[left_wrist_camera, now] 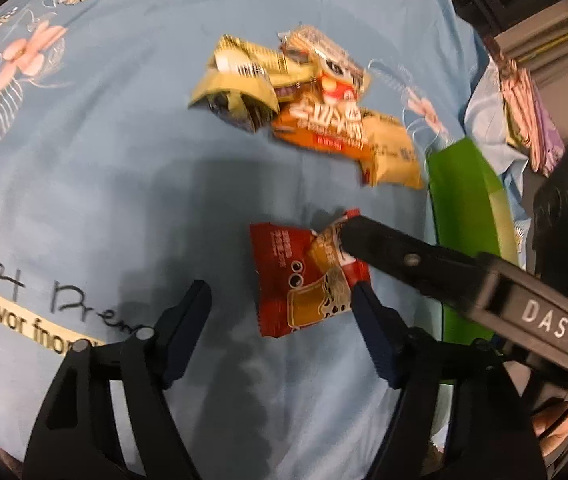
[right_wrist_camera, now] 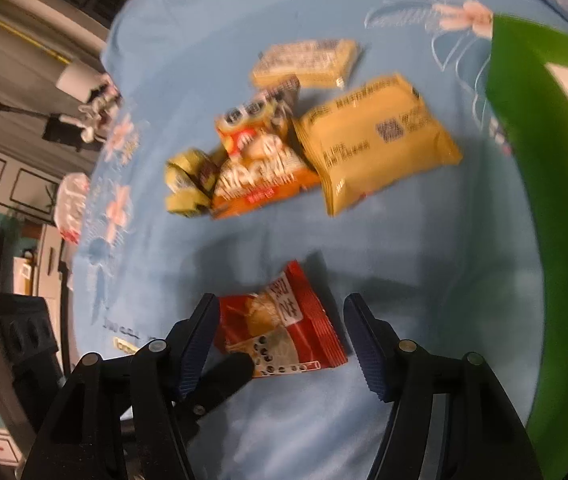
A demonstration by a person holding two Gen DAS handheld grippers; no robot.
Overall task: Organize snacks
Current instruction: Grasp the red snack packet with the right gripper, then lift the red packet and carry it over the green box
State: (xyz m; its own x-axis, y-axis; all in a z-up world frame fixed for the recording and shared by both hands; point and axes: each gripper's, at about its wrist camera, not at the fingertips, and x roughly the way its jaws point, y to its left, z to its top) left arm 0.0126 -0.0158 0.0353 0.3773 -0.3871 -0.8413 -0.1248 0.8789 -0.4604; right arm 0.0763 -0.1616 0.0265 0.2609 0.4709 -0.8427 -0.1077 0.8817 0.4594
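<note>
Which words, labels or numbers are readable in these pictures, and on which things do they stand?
"DAS": white letters on the right gripper, on its body.
"Dre..." handwritten, and "locovor fno..." in print below, both cut off: on the blue cloth.
Red packet: Chinese characters, too blurred to read.
Orange packet: large characters, blurred.
Yellow packet: small print and a code square, unreadable.
Wall signs, right wrist view: blurred.
</note>
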